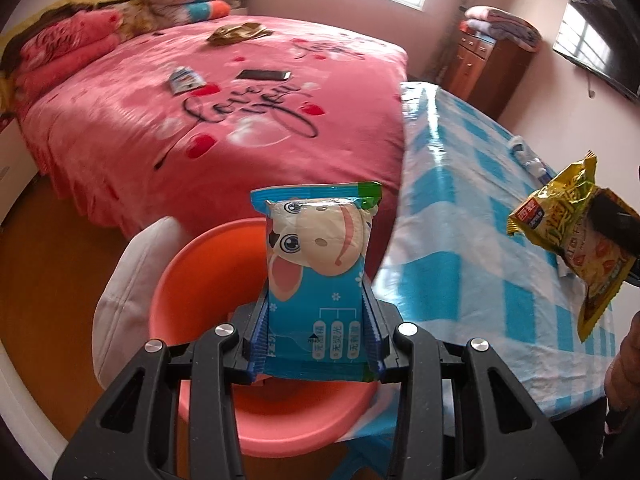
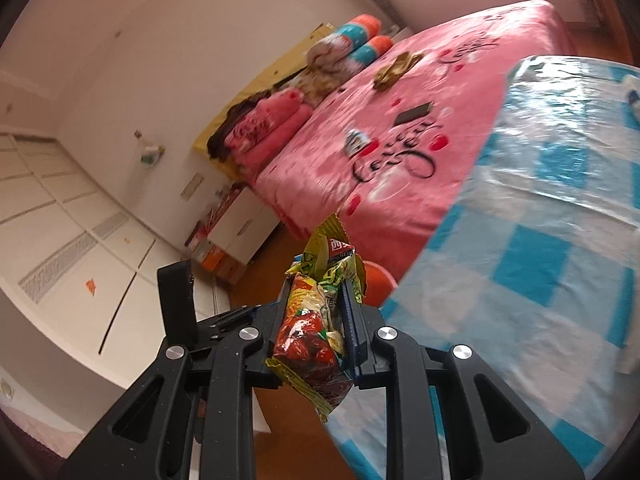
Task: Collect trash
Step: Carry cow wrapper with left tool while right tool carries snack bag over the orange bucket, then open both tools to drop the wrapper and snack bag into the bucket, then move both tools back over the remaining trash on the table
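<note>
My left gripper [image 1: 318, 300] is shut on a blue wet-wipe packet [image 1: 320, 264] with a cartoon cow on it, held upright above an orange bin [image 1: 208, 276] lined with a white bag. My right gripper [image 2: 316, 300] is shut on a crumpled yellow-green snack wrapper [image 2: 316, 320]. That same snack wrapper [image 1: 576, 236] shows at the right of the left wrist view, over the checked table. On the pink bed [image 1: 224, 120] lie a small blue-white wrapper [image 1: 185, 80], a gold crumpled wrapper [image 1: 238, 33] and a dark phone [image 1: 264, 75].
A table with a blue-and-white checked plastic cover [image 1: 472, 216] stands right of the bin, beside the bed, with a small white item [image 1: 526, 156] on it. A wooden cabinet [image 1: 484, 68] and a wall television [image 1: 592, 52] are at the right. White drawers [image 2: 240, 220] flank the bed.
</note>
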`<state>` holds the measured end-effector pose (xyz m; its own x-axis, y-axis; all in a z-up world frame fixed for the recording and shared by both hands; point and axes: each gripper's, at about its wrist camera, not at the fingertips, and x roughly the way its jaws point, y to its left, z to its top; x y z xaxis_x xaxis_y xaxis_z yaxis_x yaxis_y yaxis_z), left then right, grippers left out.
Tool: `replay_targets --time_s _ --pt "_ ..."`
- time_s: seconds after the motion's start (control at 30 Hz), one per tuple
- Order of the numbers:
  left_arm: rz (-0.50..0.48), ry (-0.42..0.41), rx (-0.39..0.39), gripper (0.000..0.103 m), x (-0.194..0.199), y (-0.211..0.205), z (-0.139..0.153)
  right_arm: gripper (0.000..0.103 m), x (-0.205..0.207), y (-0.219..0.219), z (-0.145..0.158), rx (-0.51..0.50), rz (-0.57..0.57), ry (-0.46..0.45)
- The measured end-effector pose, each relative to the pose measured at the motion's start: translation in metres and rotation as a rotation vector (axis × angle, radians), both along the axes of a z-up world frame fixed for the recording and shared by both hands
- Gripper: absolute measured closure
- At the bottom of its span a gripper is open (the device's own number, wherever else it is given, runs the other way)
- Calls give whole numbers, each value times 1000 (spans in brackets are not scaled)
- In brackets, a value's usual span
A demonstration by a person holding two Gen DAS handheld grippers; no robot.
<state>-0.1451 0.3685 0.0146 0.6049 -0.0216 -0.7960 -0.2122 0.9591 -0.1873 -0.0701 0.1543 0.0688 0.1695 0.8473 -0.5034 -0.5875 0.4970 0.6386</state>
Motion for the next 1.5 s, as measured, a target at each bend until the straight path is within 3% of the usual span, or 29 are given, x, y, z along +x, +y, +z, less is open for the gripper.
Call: replay_targets --time_s 0.43,0.47,0.5,0.6,0.7,0.87,1.03,1.5 --pt "110 31 -50 62 -22 42 -35 73 -23 97 -17 -100 162 -54" --pt "116 33 -50 61 -22 44 -36 59 -24 102 -18 -115 165 -68" --pt "129 35 -46 54 -23 46 -38 38 -27 105 -20 -147 148 -92" --pt "163 27 -45 34 -27 52 -40 28 -30 101 -20 -147 127 -113" --pt "182 14 -29 25 -28 54 -40 19 -32 87 -16 -166 85 -149" --pt "180 4 -16 22 -27 52 -39 13 -37 63 -9 -208 19 -219" --pt "129 -62 30 20 -29 33 -31 10 -41 45 -10 -249 -33 -265" --pt "43 -87 -1 17 -12 -10 -11 10 -47 -5 -19 -309 -177 -311"
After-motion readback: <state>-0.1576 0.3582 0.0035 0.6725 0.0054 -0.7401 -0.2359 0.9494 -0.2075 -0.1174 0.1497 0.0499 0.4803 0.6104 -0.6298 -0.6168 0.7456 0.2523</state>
